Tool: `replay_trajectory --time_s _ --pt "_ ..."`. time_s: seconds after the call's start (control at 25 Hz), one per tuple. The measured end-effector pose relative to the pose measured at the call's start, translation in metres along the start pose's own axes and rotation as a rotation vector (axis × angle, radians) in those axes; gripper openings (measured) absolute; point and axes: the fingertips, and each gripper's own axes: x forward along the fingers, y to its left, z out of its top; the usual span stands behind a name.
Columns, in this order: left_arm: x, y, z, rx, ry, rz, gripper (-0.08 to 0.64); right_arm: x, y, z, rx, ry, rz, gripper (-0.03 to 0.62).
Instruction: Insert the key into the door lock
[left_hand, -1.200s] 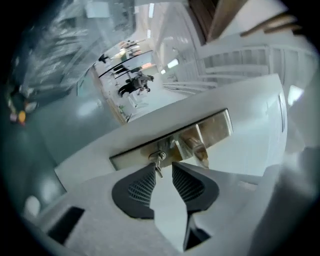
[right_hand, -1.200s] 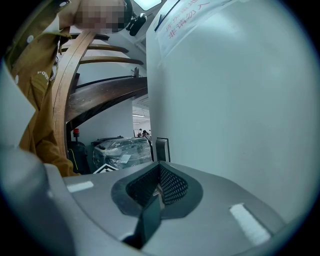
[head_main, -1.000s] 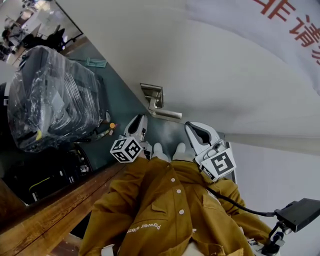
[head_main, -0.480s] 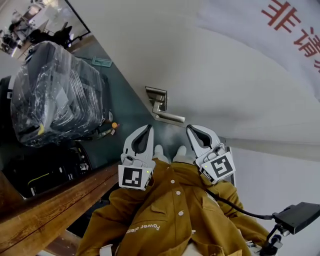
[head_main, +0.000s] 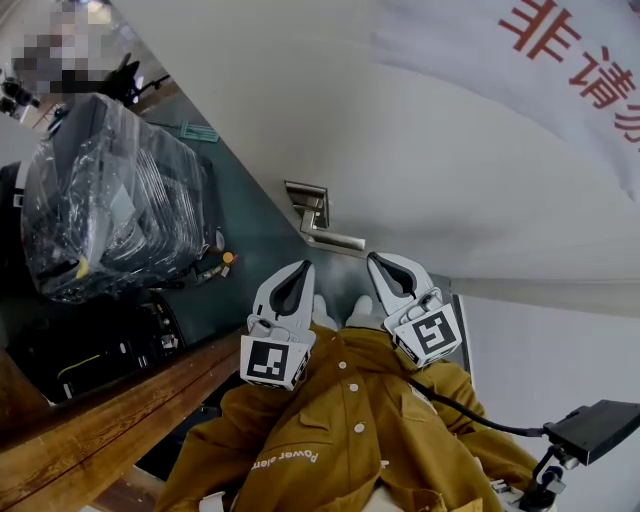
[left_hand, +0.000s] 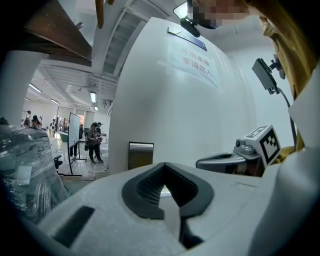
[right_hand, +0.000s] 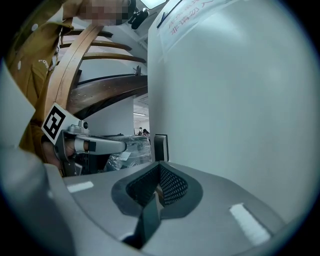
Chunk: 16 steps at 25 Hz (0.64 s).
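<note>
A steel door handle (head_main: 335, 237) with its plate (head_main: 308, 197) sits on the white door (head_main: 430, 150). My left gripper (head_main: 303, 268) points at it from just below, jaws closed together, and nothing shows between them. Beside it my right gripper (head_main: 373, 259) is shut too, its tip just under the lever's end. No key shows in any view. In the left gripper view the left gripper (left_hand: 163, 186) faces the plate (left_hand: 140, 155), with the right gripper (left_hand: 240, 160) to its right. In the right gripper view the right gripper (right_hand: 159, 187) faces the plate (right_hand: 161, 147) edge-on.
A black load wrapped in clear plastic (head_main: 100, 195) stands on the floor at the left. A wooden rail (head_main: 110, 410) crosses the lower left. Red characters (head_main: 590, 60) mark the door at top right. People (left_hand: 92, 142) stand far off in the hall.
My left gripper has swung round and come up beside the right one, its tip now pointing at the handle. The right gripper has barely moved.
</note>
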Motion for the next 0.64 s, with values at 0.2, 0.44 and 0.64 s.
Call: replay_trajectory --time_s 0.2,0.44,0.64 --pt "0.001 0.0031 0.006 -0.008 -0.018 0.006 0.002 0.0033 -0.0012 0.0005 -0.002 0.002 0.005 0.003" --pt "0.0023 0.0004 0.0043 -0.007 -0.003 -0.007 0.002 0.0046 -0.0031 -0.0007 -0.002 0.001 0.009 0.005" --pt "0.0009 -0.0014 0.0051 -0.018 -0.005 -0.014 0.002 0.0033 -0.0014 -0.0024 -0.001 0.006 0.011 0.005"
